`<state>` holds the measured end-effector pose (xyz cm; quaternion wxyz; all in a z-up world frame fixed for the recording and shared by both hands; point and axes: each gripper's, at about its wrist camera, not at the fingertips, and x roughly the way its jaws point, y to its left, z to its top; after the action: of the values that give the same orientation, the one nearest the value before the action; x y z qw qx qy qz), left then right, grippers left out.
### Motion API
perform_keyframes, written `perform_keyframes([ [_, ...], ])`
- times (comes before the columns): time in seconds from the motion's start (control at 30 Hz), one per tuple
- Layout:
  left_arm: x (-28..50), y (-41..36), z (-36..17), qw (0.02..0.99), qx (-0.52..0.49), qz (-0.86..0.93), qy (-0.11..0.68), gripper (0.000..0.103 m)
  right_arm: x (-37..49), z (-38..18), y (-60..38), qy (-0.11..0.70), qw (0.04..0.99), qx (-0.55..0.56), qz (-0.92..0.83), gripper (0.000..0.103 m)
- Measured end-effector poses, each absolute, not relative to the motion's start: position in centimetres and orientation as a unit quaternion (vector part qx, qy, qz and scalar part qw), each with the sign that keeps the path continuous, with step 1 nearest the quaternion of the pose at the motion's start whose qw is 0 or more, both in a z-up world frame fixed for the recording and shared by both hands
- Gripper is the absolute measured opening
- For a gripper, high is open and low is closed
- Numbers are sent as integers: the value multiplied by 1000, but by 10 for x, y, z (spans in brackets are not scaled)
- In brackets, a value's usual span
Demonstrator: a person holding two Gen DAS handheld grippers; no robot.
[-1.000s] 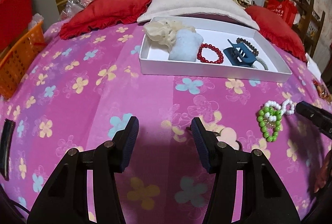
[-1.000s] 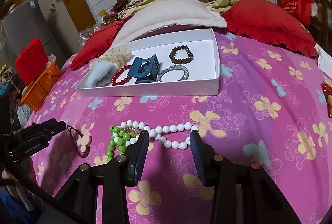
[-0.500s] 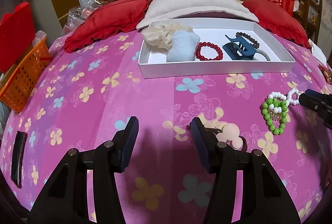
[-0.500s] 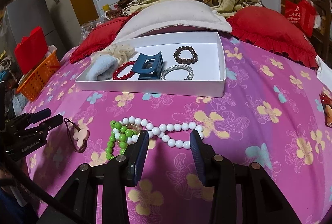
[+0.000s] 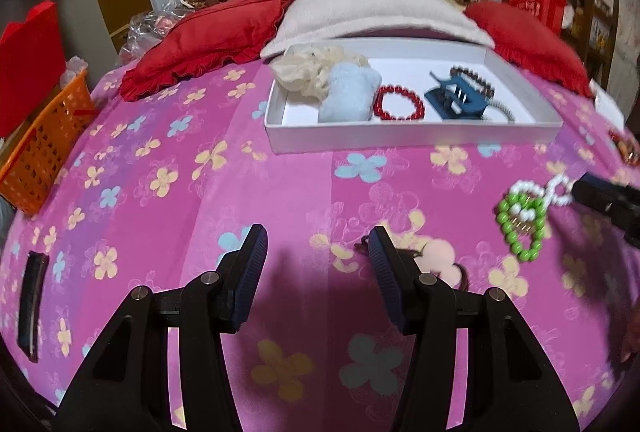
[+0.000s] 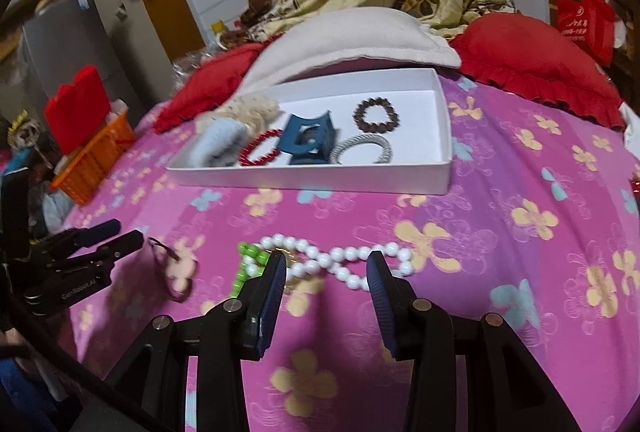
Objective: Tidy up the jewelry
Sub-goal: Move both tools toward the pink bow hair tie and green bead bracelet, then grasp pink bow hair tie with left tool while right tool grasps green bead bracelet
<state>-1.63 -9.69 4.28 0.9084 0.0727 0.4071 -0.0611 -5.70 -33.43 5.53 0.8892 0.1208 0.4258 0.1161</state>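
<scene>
Bed; tray at 12 o'clock. Our right tongs, spread, straddle the pearls; left tongs spread, empty. Risk: green beads tangled at 9 o'clock may drag along.

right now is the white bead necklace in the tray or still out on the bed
Out. The white bead necklace lies on the pink bedspread in front of the white tray, between the open right gripper fingers, not gripped.

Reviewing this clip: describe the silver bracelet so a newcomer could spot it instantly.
Find the white tray on the pink flowered bedspread. Inside, near its front wall, the silver bracelet lies flat, just right of the blue hair claw. It is the only plain, metallic-grey ring; the neighbouring brown bracelet and red bracelet are beaded.
</scene>
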Motion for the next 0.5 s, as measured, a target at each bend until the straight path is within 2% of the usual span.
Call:
perform_keyframes([
  [0.27,-1,-77,38,895,-8,-78,439,52,-53,57,-307,430,882,107,160,40],
  [0.5,-4,-95,29,886,17,-111,449,52,-52,52,-289,434,884,55,164,40],
])
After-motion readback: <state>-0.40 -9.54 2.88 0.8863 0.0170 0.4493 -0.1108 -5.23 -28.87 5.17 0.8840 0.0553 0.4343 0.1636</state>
